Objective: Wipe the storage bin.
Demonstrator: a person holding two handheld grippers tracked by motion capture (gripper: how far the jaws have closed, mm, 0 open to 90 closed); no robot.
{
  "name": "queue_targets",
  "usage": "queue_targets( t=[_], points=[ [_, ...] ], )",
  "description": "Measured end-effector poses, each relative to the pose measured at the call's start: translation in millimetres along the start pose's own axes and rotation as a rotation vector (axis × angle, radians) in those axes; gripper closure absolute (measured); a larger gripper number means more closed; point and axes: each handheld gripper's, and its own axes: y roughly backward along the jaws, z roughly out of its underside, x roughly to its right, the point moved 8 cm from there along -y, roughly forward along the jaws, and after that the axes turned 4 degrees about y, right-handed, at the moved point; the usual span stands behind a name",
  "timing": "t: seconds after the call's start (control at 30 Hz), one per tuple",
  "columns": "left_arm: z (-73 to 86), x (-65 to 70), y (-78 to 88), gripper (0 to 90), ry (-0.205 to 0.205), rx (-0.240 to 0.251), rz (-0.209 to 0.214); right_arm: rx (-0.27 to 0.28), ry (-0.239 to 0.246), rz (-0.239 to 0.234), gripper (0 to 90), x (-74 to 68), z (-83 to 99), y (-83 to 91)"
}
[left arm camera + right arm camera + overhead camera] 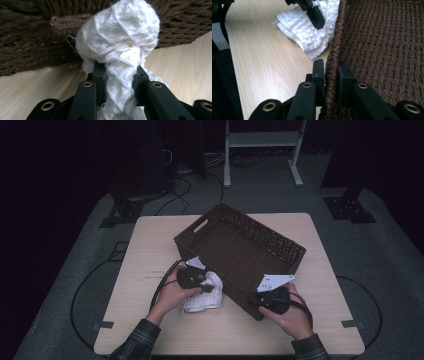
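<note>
A white waffle-weave cloth lies bunched on the wooden table, against the near long side of a dark brown wicker basket. My left gripper is shut on a fold of the cloth, which bulges up between its pads just in front of the basket wall. My right gripper is shut on the basket's rim at its near corner, one jaw outside and one inside. In the right gripper view the cloth lies ahead with the left gripper's fingertip on it.
The basket lies at an angle across the middle of the table, its inside bare. A white frame, cables and stand feet are on the grey floor beyond the table's far edge. A person's plaid sleeves enter from the bottom.
</note>
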Motion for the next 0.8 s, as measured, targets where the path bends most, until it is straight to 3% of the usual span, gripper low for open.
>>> queue_targets(
  t=[0.27, 0.5, 0.8],
  points=[
    [9.0, -5.7, -14.8, 70.4, -0.005, -0.062, -0.037, -0.001, -0.001, -0.002, 79.1, 0.0, 0.0, -0.1],
    [11.1, -4.1, -18.2, 70.4, -0.002, -0.069, -0.038, -0.001, 0.000, 0.000, 79.0, 0.0, 0.2, 0.0],
    [-2.7, 18.4, -3.4, 70.4, -0.027, -0.008, 0.043, 0.001, 0.004, -0.004, 79.0, 0.5, 0.3, 0.0]
  ],
)
